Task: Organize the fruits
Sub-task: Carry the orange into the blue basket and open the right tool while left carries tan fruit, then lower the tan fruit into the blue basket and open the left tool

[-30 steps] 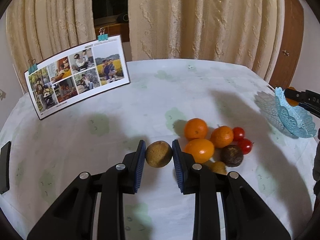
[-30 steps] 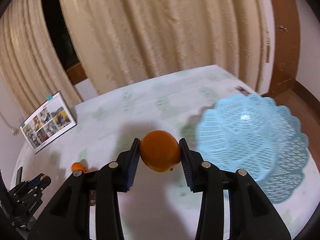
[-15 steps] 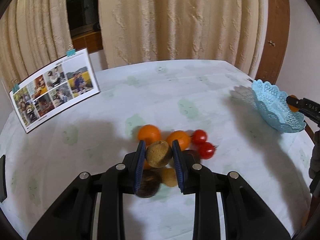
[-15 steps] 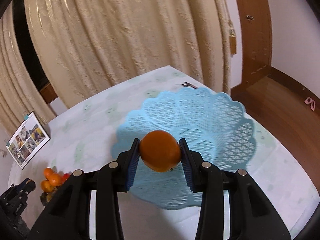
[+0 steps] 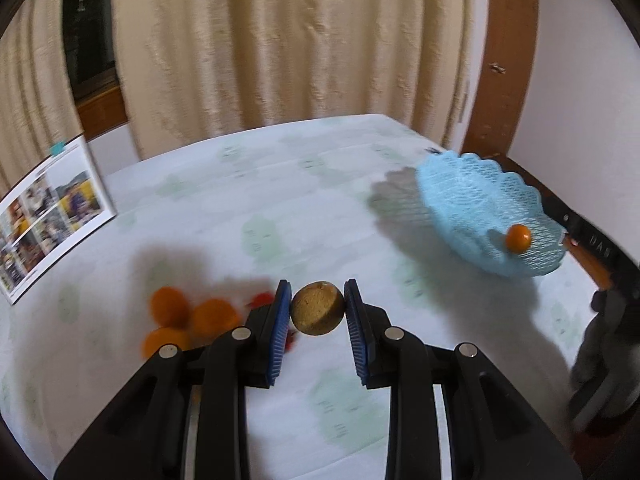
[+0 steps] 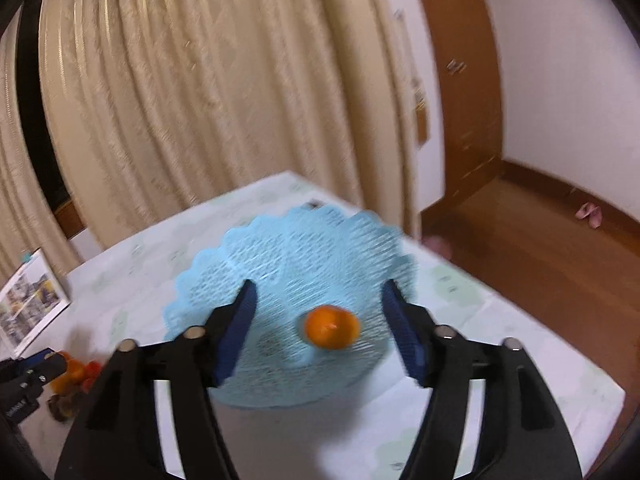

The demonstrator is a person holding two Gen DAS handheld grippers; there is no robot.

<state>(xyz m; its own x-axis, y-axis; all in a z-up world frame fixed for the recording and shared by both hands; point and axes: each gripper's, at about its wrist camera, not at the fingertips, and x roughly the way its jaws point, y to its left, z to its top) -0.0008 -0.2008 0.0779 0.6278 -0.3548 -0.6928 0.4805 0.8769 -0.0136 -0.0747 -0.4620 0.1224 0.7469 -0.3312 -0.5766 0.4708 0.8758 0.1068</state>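
Now | left hand-held gripper (image 5: 317, 312) clamps brown fruit (image 5: 317, 309) | right hand-held gripper (image 6: 320, 330) just opened, orange (image 6: 331, 327) in basket (image 6: 280, 256)

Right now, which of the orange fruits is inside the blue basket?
The lone orange in the blue basket; the other oranges lie clustered on the table.

This is a room in a home, likely a dining or living room. Heavy cream curtains (image 5: 280, 48) hang in folds across the back wall, with a dark window gap (image 5: 86, 28) at one side. The desk (image 5: 248, 208) wears a pale cloth printed with faint green motifs. A board of family photographs (image 5: 48, 216) stands propped on it. A brown wooden door frame (image 6: 460, 80) and wooden floor (image 6: 540, 264) finish the domestic look.
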